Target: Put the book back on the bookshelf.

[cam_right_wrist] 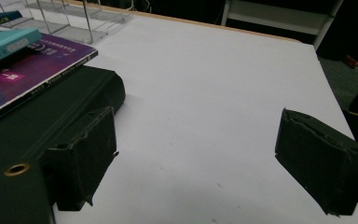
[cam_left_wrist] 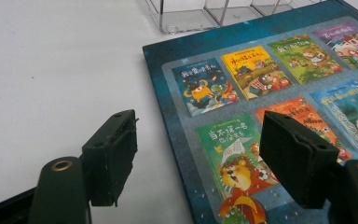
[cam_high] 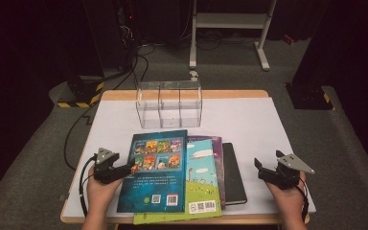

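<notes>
While jaws gape over blue book (cam_left_wrist: pixel 261 116) edge, left hand-held gripper (cam_left_wrist: pixel 198 154) grips nothing; right hand-held gripper (cam_right_wrist: pixel 196 163) released.

**My two tongs, up close**

My left black two-jaw gripper (cam_high: pixel 124 168) carries a grey three-cornered plate (cam_high: pixel 105 155) on top, dotted with small screws; a black cable (cam_high: pixel 82 184) loops from it past my wrist; my right black two-jaw gripper (cam_high: pixel 263 168) wears the same grey plate (cam_high: pixel 294 163), with a black cable (cam_high: pixel 305 199) trailing behind; in the gripper views my jaws are blocky matt-black pads with worn, chipped edges, each arm showing a brass-ringed hole (cam_left_wrist: pixel 61 164); my forearms are bare of sleeves.
</notes>
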A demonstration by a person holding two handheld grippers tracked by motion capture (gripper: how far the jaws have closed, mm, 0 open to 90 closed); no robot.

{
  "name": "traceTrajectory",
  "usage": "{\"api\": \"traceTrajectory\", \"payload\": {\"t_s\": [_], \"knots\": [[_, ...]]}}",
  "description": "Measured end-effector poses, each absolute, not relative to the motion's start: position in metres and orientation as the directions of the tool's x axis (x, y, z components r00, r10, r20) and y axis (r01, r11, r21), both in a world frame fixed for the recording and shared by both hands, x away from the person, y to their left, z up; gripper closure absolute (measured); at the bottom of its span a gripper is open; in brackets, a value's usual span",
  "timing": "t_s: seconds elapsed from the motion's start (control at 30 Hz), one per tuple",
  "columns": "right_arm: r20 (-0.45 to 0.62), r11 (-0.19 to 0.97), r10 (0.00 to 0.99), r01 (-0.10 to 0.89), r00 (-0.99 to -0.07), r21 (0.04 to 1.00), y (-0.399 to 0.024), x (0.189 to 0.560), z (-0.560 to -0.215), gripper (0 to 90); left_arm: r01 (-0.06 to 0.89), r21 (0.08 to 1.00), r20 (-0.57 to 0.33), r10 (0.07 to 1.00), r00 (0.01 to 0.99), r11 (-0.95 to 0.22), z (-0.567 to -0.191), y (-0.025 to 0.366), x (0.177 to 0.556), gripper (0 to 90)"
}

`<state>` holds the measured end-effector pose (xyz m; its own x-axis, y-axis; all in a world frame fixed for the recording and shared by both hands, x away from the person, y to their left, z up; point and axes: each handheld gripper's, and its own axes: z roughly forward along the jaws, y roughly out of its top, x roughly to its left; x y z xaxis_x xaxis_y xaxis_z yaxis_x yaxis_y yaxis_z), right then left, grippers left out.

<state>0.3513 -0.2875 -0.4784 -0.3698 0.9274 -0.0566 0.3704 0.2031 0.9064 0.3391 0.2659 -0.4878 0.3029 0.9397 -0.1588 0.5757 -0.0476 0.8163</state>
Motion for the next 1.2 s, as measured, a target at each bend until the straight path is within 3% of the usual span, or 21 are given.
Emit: {"api": "traceTrajectory", "payload": {"t_s": [0.4, 0.73, 0.87, 1.2], "knots": [[-0.023, 0.204, 0.899, 0.372, -0.438, 0.905, -0.261, 0.358, -0.475, 10.4, 0.671, 0.740, -0.243, 0.910, 0.336, -0.050, -0.503, 0.255, 0.334, 24.1], [-0.037, 0.250, 0.866, 0.367, -0.499, 0.896, -0.237, 0.350, -0.472, 13.0, 0.673, 0.738, -0.251, 0.907, 0.338, -0.047, -0.503, 0.250, 0.334, 24.6], [-0.028, 0.250, 0.859, 0.370, -0.512, 0.895, -0.232, 0.348, -0.472, 13.0, 0.662, 0.746, -0.251, 0.890, 0.382, -0.074, -0.500, 0.239, 0.333, 29.1], [-0.016, 0.260, 0.834, 0.368, -0.551, 0.893, -0.219, 0.335, -0.469, 13.2, 0.620, 0.772, -0.227, 0.848, 0.479, -0.143, -0.492, 0.197, 0.332, 29.2]]}}
